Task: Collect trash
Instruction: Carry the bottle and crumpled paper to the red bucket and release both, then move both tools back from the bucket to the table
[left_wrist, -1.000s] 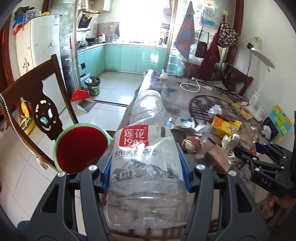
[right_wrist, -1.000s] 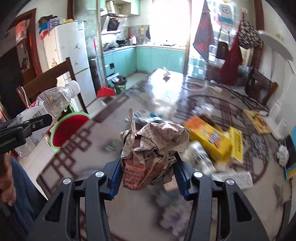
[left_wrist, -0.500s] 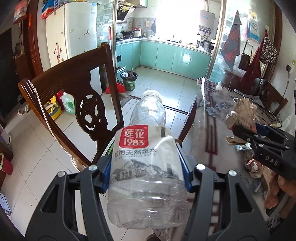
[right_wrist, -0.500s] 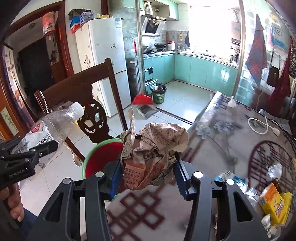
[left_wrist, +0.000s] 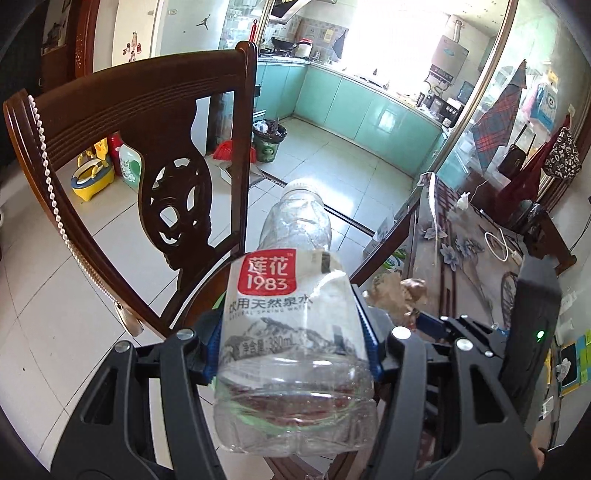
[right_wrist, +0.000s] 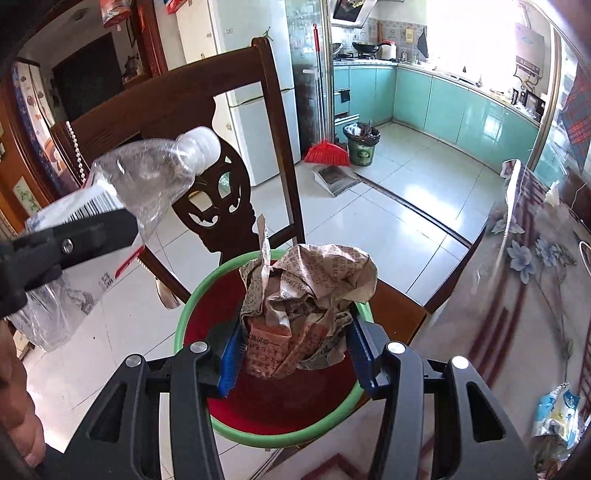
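In the left wrist view, your left claw (left_wrist: 293, 341) is clenched on the empty bottle (left_wrist: 295, 332), which fills the middle and bottom of the frame. The blue pads squeeze its label from both sides, so it cannot slip, and its cap end points away from you toward the chair (left_wrist: 147, 122) at the upper left. Through the clear bottom of the bottle you can make out a red and green blur, which looks like the bin underneath. In the right wrist view, your right claw (right_wrist: 293, 354) is grasping the crumpled paper (right_wrist: 306, 295) in the middle of the frame. The paper hangs right over the red bin (right_wrist: 192, 306) with the green rim, which sits on the chair seat, so I think it would fall straight in if you let go. The bottle shows at the upper left, beside the bin.
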